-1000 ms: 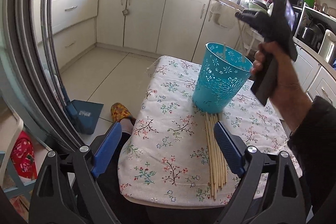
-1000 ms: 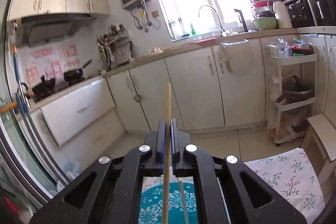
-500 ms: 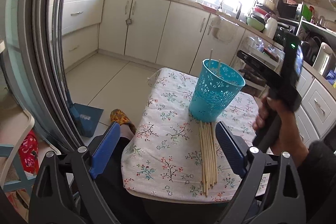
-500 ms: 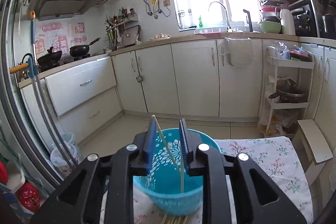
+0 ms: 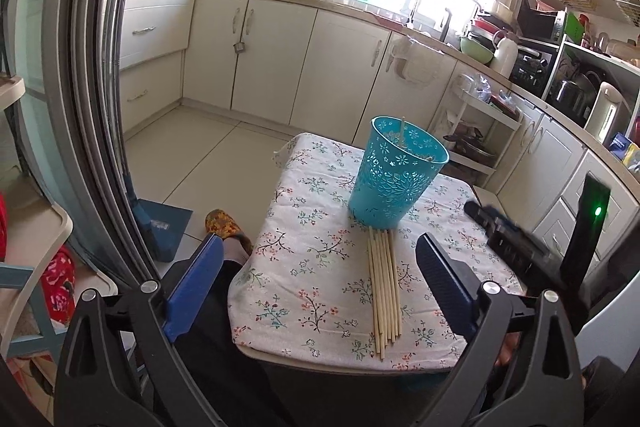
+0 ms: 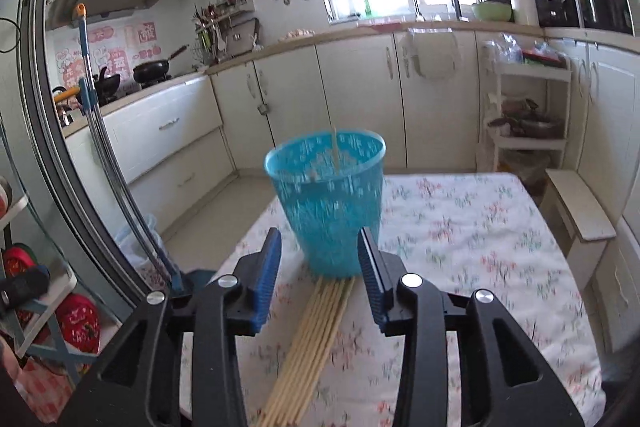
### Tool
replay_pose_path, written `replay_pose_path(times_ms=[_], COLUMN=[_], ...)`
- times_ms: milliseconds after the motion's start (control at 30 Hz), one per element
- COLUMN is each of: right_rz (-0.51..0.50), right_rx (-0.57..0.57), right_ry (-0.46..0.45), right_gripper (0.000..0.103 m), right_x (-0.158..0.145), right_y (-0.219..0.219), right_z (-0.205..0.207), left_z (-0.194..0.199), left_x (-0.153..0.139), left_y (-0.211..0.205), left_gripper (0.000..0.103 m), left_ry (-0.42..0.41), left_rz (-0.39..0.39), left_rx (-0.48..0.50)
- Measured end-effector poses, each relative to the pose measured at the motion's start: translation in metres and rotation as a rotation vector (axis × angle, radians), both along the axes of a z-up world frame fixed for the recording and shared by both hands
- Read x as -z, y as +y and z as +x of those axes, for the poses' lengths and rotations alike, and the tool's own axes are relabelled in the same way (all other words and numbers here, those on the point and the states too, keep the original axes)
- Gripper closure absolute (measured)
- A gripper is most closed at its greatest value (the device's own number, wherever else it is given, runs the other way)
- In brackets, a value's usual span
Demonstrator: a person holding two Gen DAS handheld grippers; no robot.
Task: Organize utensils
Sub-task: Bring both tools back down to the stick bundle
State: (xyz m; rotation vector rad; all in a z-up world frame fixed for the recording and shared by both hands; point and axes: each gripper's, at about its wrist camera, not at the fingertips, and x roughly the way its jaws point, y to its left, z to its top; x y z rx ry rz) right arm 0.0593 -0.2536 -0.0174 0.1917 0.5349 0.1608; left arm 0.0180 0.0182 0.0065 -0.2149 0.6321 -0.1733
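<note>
A turquoise perforated basket [image 5: 396, 175] stands on the floral-cloth table [image 5: 304, 267], with a wooden chopstick [image 5: 401, 133] leaning inside it. Several wooden chopsticks [image 5: 384, 287] lie in a bundle in front of the basket. My left gripper [image 5: 316, 275] is open and empty, held back near the table's front edge. My right gripper [image 6: 320, 271] is open and empty, low over the near end of the chopstick bundle [image 6: 316, 331], facing the basket [image 6: 328, 203]. The right gripper's body also shows in the left wrist view [image 5: 516, 243], at the table's right side.
A small table with a white stool [image 6: 576, 207] at its right. A blue dustpan [image 5: 160, 227] and broom lean by the sliding door frame at left. White cabinets [image 5: 340, 67] line the back. A slippered foot [image 5: 224, 227] sits left of the table.
My right gripper opened and let go of the chopstick, which now stands in the basket. It then dropped down and back toward the bundle on the table. The left gripper drew back slightly.
</note>
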Motion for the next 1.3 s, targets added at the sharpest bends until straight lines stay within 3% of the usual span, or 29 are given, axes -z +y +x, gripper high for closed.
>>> replay_pose_path(times_ms=[467,1300], right_rz=[-0.015,-0.027], right_rx=[0.014,0.018], right_ry=[0.2,0.272], right_gripper=[0.066,0.067], right_x=[0.056,0.074], right_y=[0.007,0.008], right_z=[-0.011,-0.007], left_z=[-0.005,0.01], left_x=[0.002,0.028], left_y=[0.0,0.007], left_gripper=[0.008,0.008], left_ry=[0.017,0.121], left_rz=[0.026,0.083], left_rx=[-0.005,-0.04])
